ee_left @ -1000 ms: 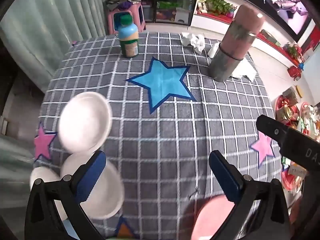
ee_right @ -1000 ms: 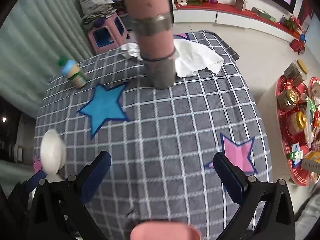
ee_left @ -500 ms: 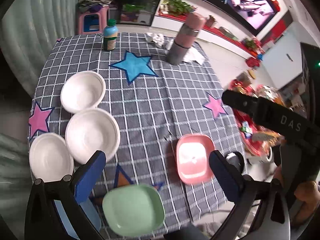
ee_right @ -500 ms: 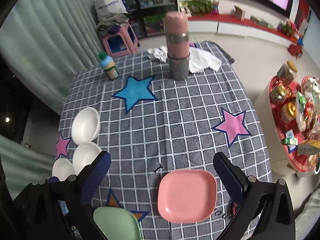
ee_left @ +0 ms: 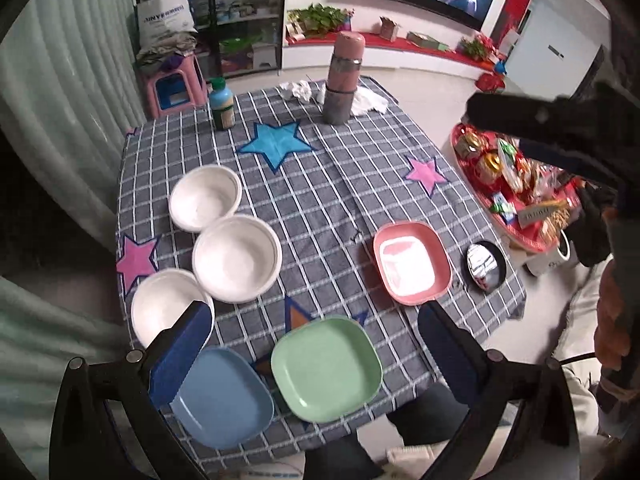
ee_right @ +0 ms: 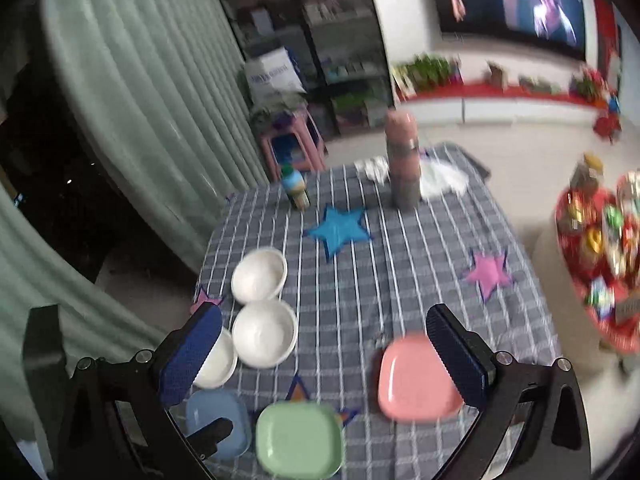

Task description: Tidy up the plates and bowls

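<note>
Nothing stacked yet: three white bowls (ee_left: pixel 237 258) lie apart at table (ee_left: pixel 340 184) left, blue plate (ee_left: pixel 224 396), green plate (ee_left: pixel 326 362), pink plate (ee_left: pixel 410 262) separate near front; left gripper (ee_left: pixel 312 344) and right gripper (ee_right: pixel 320 354) both wide, empty, held above

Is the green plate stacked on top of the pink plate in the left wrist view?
No, the green plate lies by itself on the tablecloth, apart from the pink plate.
</note>
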`<state>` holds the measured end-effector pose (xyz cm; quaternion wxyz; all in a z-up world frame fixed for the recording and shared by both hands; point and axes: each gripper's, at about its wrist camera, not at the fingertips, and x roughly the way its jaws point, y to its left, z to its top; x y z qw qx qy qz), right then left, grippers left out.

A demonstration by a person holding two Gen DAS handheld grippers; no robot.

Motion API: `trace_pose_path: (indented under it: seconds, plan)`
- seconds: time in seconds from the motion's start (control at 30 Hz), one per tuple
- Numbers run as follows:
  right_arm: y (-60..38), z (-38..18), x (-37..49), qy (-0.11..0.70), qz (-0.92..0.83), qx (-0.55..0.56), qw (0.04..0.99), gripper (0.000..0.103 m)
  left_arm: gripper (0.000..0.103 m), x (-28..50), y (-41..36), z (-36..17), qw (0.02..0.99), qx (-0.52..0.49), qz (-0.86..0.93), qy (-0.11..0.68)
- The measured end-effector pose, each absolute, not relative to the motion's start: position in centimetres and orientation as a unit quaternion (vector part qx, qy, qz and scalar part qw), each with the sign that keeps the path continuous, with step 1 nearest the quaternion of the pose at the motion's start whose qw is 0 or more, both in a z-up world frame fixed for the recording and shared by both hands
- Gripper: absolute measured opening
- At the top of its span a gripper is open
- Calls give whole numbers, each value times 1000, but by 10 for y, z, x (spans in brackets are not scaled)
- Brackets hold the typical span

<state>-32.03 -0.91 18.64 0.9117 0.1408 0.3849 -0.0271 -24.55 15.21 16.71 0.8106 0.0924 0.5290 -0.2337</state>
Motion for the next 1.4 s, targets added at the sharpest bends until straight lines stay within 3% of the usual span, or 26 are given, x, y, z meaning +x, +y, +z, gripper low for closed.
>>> trace_pose_path:
  seconds: [0.3,0.5,1.4]
  plan:
    - [-8,119,-326,555,-61,183,810,103,103,-241,180,151,792,100,-174,576]
    - [2,77,-345,616,-47,186,764,103,103,-240,181,141,781,90,-156,598]
    - [16,59,-348,634,-65,166,753,103,103,-248,191,124,778,67,-134,611]
